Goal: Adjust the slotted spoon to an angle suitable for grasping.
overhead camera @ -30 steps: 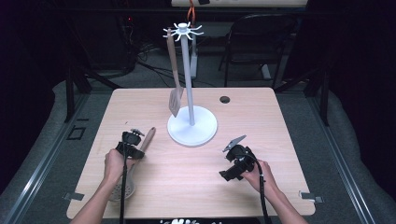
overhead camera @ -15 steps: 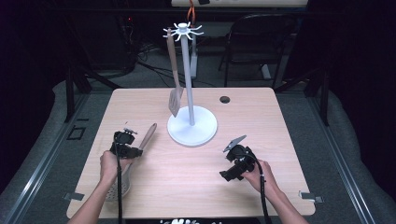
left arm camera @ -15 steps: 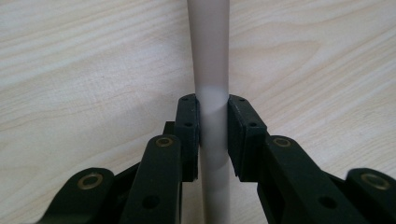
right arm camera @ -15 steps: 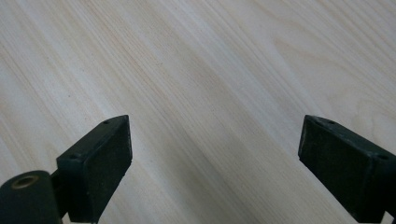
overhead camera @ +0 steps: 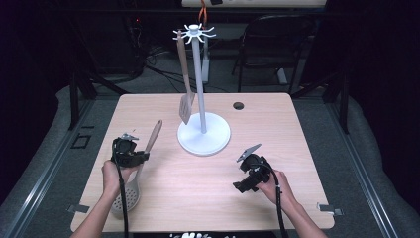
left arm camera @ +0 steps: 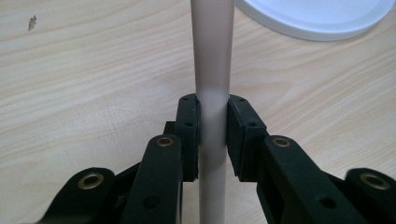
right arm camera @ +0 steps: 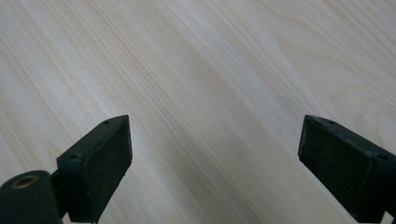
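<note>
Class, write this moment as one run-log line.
left gripper: shut on skimmer handle | right gripper: open, above table | spatula: hanging on rack

No text, label, brand, number or sign can be read in any of the pictures. The table [overhead camera: 307,148] carries no print, and neither does the stand's white base [overhead camera: 204,134].
</note>
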The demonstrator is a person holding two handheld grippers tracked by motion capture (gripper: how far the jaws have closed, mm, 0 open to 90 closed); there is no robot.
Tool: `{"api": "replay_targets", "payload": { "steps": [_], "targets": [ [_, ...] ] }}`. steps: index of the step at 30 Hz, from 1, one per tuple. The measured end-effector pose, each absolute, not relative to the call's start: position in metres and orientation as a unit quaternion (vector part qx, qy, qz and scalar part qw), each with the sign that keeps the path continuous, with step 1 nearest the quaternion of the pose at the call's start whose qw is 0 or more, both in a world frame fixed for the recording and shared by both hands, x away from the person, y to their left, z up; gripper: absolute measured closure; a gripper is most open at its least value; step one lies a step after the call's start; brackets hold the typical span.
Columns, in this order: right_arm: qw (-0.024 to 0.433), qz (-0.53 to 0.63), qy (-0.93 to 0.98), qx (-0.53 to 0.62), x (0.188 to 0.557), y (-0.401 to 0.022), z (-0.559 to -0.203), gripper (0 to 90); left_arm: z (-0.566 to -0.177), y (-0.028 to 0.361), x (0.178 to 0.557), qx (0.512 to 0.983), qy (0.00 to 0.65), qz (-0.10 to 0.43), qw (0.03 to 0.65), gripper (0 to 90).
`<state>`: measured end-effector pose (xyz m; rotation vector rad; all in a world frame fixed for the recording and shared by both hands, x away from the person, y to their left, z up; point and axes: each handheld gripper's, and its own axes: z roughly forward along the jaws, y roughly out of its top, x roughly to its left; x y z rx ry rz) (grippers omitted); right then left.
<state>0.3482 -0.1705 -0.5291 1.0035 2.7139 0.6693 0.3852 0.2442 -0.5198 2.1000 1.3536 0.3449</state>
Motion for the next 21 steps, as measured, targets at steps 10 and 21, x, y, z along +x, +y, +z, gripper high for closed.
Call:
{"api": "replay_targets", "payload": {
  "steps": [10,21],
  "targets": [
    [0.082,0.22,0.913,0.334,0.3486,-0.1701,-0.53,9.3,-0.5149,0.2451,0.3807,0.783,0.505,0.15,0.332,75.8],
    [0.081,0.212,0.916,0.332,0.3489,-0.1699,-0.5304,9.3,-0.5107,0.2477,0.3764,0.767,0.498,0.173,0.365,75.7]
  ]
}}
